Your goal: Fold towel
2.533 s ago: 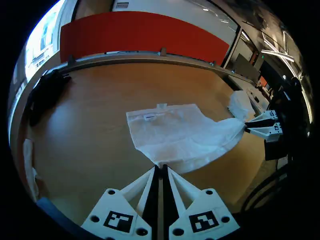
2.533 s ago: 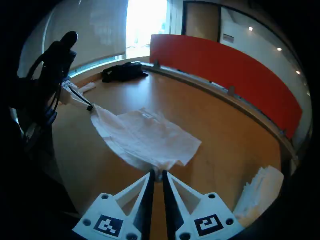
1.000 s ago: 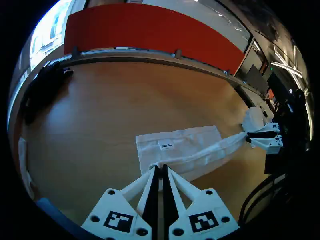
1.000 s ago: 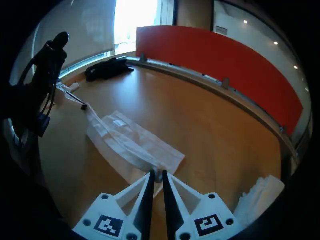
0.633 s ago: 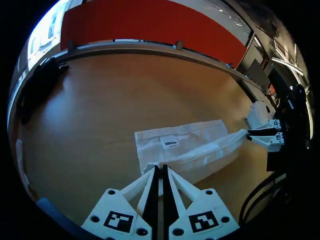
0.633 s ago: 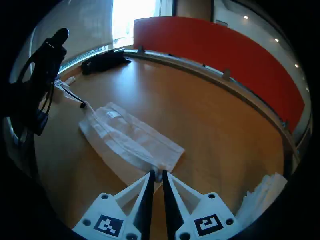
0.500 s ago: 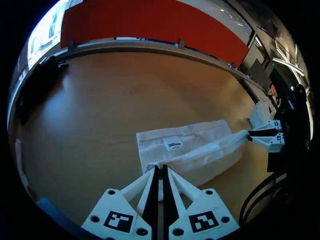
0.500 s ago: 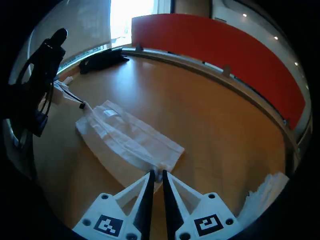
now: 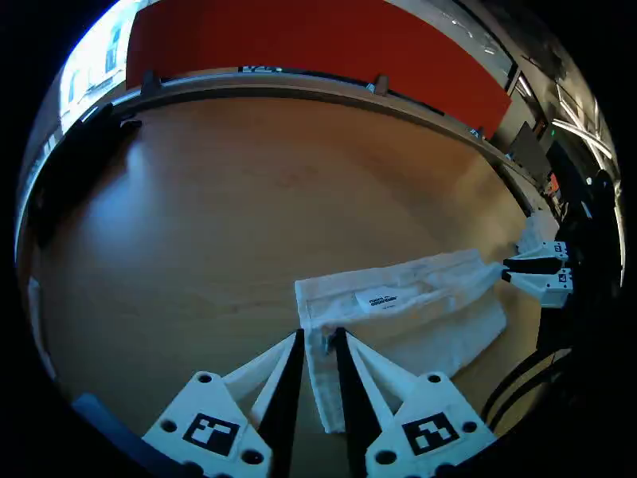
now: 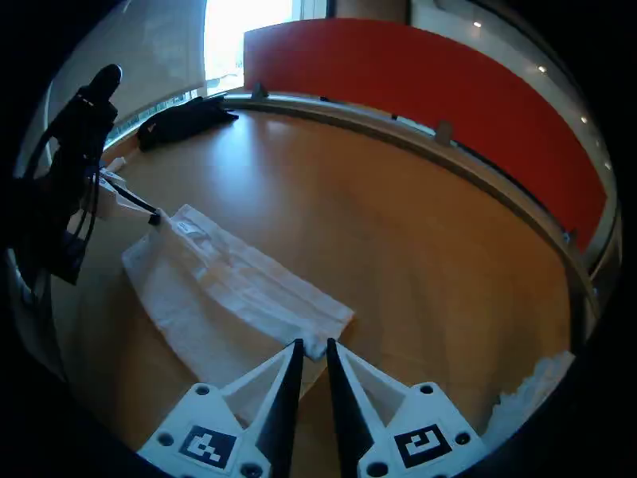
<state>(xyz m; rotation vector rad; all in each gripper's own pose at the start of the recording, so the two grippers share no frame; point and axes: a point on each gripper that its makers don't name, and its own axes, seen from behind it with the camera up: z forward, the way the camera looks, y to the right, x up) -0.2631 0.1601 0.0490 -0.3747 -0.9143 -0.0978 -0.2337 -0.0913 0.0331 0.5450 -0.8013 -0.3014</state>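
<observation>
Both views low, near table, at opposite ends of shared towel.

The folded white towel lies on the wooden table. The right gripper sits at its near corner, jaws seemingly slightly parted. The left gripper meets the towel's far-left corner.

White towel, folded lengthwise, flat on wooden table
</observation>
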